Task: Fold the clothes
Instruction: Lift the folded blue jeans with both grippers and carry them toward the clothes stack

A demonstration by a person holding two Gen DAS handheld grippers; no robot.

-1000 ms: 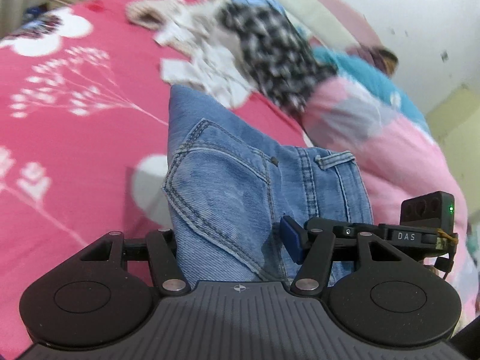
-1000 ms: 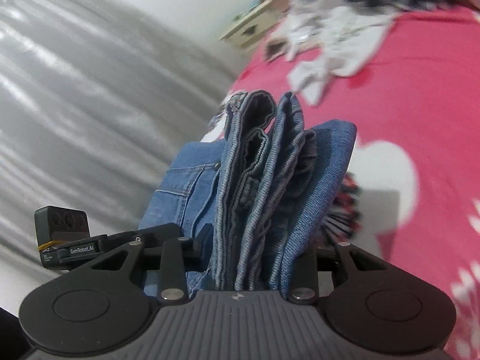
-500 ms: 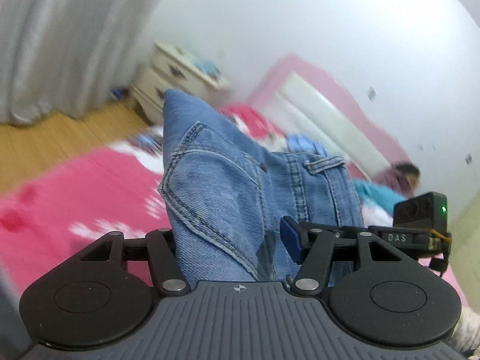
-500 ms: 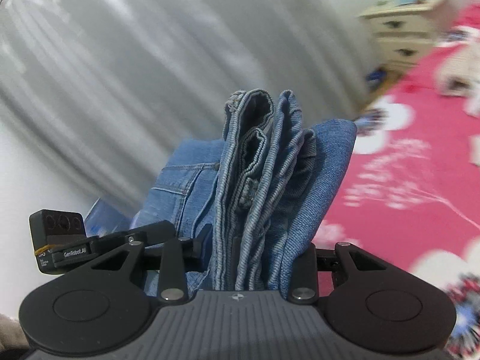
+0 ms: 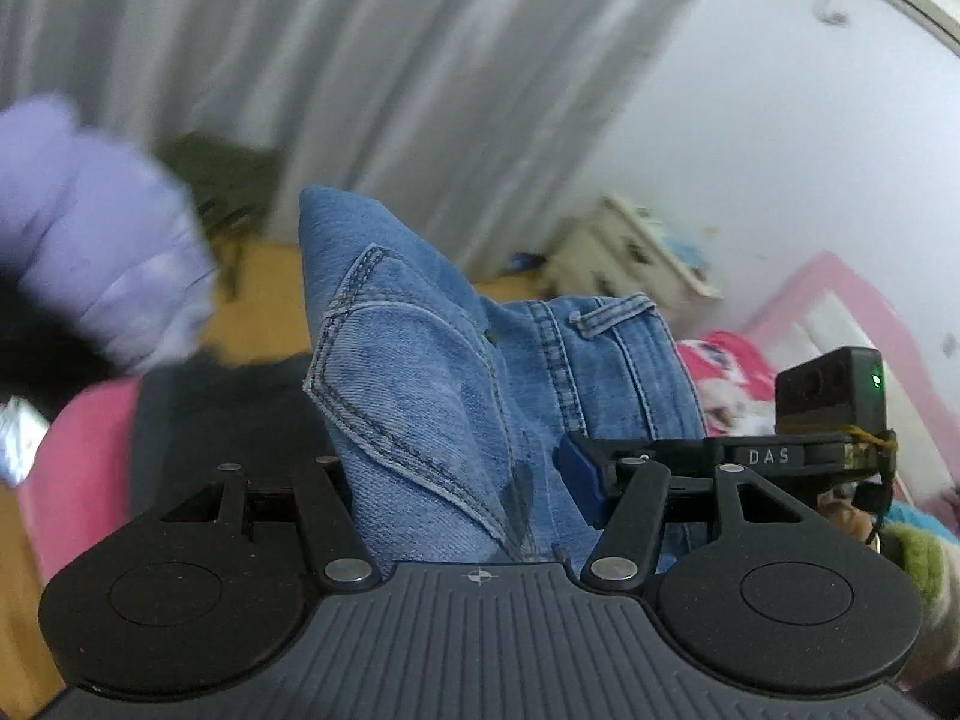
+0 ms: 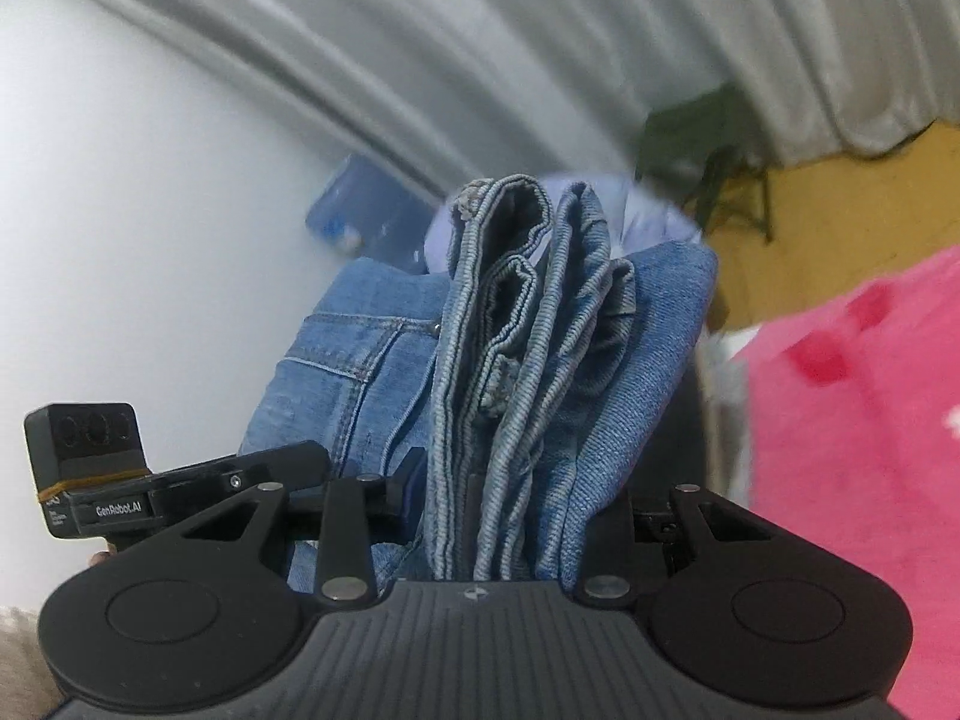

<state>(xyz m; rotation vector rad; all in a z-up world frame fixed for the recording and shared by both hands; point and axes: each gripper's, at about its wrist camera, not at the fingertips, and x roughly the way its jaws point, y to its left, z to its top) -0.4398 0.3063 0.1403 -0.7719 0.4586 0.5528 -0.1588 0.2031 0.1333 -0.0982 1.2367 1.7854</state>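
Jeans (image 5: 456,396), folded into a thick denim bundle, fill the middle of the left wrist view, standing up between the two fingers of the left gripper (image 5: 465,474). Its jaws are partly apart and closed onto the denim; a blue pad (image 5: 579,474) presses the right side of the bundle, where a back pocket and a belt loop show. The left finger is hidden behind the cloth. Left of the jeans a blurred lilac garment (image 5: 102,252) hangs over a dark surface. Behind the jeans are grey curtains (image 5: 360,60) and a wooden floor (image 5: 264,288); to their right, a cream nightstand (image 5: 624,252) and a pink bed (image 5: 732,366) with a pink headboard.

From the right wrist, the jeans (image 6: 540,372) show edge-on, several folded layers stacked side by side and rising between the fingers of the right gripper (image 6: 510,498). The jaws are narrowly parted and clamp the layers on both sides. Left of the jeans stands a white wall, with a blurred blue object (image 6: 360,210) against it. Behind them runs the grey curtain (image 6: 540,30), and to their right lies the pink bedspread (image 6: 858,420), with floor beyond it.
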